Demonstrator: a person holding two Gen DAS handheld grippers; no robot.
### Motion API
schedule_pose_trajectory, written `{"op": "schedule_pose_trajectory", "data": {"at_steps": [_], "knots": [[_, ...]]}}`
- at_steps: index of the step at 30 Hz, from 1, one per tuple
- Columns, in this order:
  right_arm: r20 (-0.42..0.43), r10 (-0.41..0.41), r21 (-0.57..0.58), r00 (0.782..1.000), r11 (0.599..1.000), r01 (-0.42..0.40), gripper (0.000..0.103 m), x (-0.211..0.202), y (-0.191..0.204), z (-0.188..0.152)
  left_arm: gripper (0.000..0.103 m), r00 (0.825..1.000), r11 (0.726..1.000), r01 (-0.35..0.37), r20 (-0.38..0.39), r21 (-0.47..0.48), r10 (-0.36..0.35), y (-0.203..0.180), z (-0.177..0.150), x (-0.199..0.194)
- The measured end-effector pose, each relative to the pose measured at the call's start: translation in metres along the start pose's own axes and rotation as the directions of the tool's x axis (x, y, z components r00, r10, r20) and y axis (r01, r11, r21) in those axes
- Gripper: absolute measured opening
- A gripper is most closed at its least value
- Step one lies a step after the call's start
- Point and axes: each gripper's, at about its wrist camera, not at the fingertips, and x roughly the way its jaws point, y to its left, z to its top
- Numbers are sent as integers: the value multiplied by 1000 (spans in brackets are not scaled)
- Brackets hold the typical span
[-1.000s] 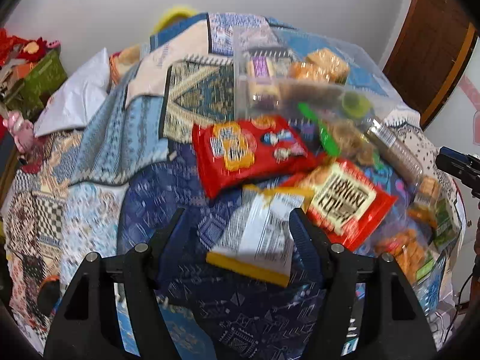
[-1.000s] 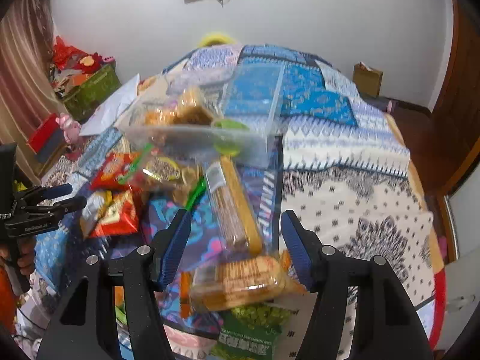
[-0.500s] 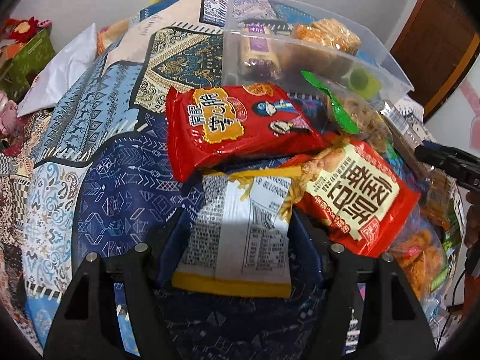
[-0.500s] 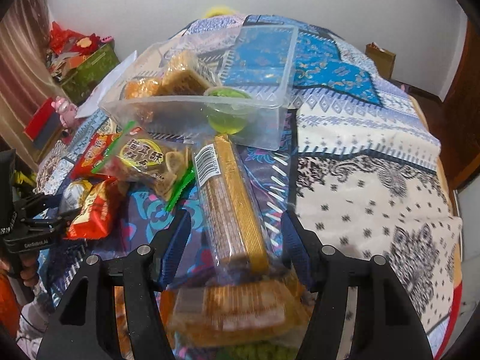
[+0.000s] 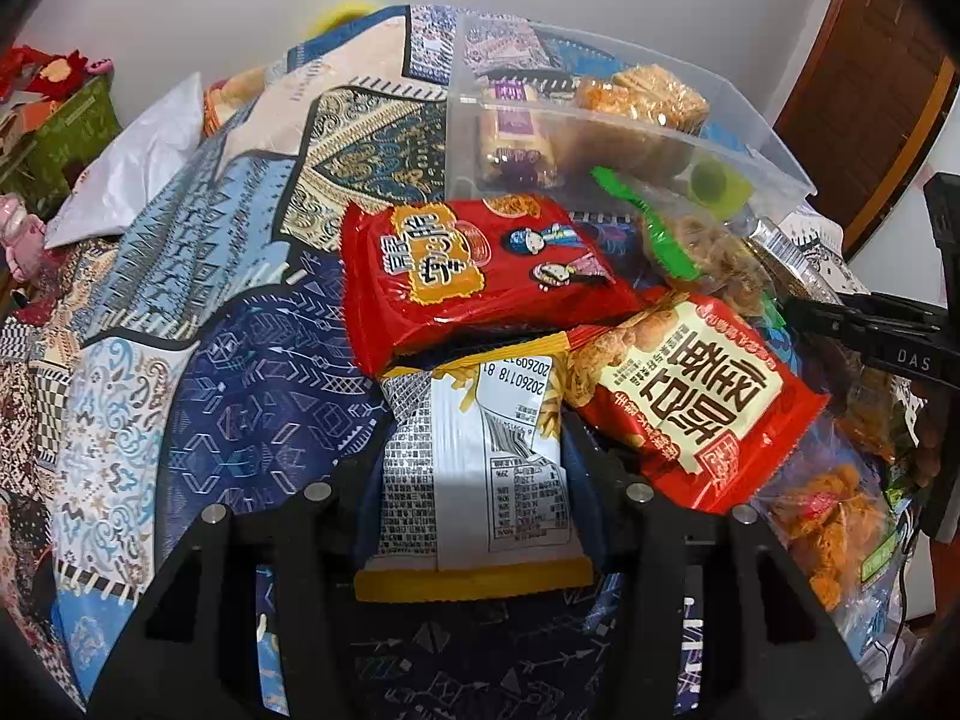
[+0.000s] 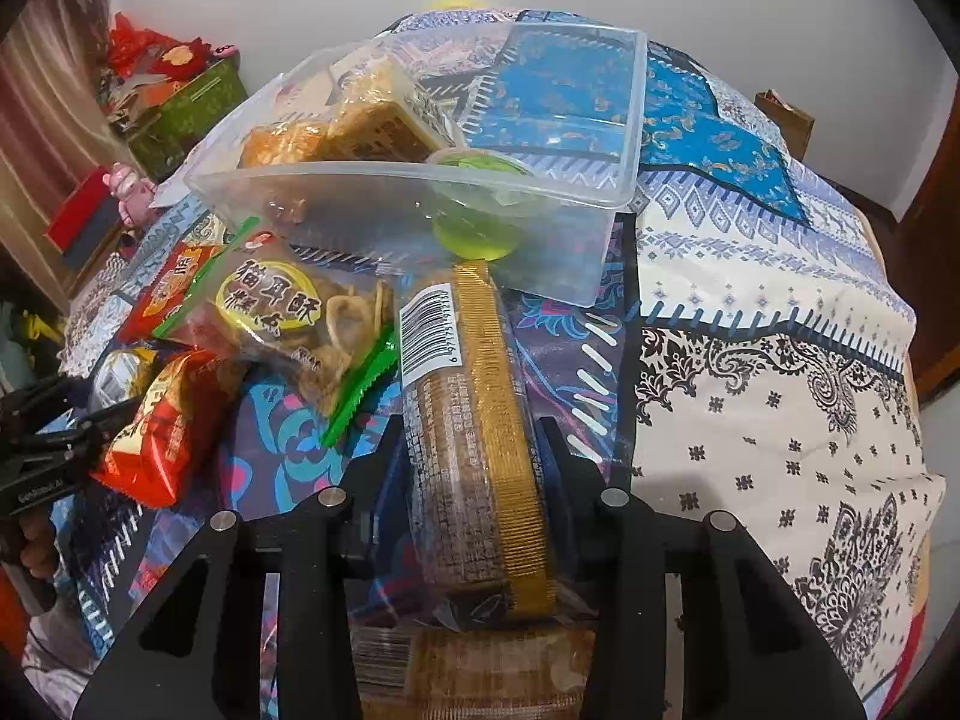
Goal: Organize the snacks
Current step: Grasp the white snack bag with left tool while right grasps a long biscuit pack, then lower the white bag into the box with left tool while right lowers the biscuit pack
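A white snack bag with yellow ends lies on the patterned quilt between the fingers of my left gripper. Its jaws are closing and the pads press the bag's sides. My right gripper is closing on a long clear biscuit pack with a gold edge, pads against both sides. A clear plastic bin behind the pile holds wrapped cakes and a green jelly cup. Two red snack bags overlap the white bag's far end.
A clear bag of twisted crisps with a green seal lies left of the biscuit pack. A bag of fried pieces and another biscuit pack lie near the bed's edge. A green box stands beside the bed.
Both pairs of jaws have drawn in onto their packs. A second ago the left gripper moved in over the white bag, and the right gripper came down along the biscuit pack.
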Motion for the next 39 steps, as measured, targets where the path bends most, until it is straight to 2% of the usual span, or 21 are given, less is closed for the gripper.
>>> {"op": "schedule_pose_trajectory", "data": {"at_steps": [15,29,39], "knots": [[120,8,27,993,1000,-11,34,-48,2,1,51,993,1000,-17,115,-2,17,-3,16,-49],[246,5,58,969,998,-20,34,-84,-3,24,51,974,1000,-17,226,12,14,-15,65,-75],[298,5,87,954,996,-32,34,-82,-7,52,51,965,1000,-1,261,18,-4,-24,116,-66]]}}
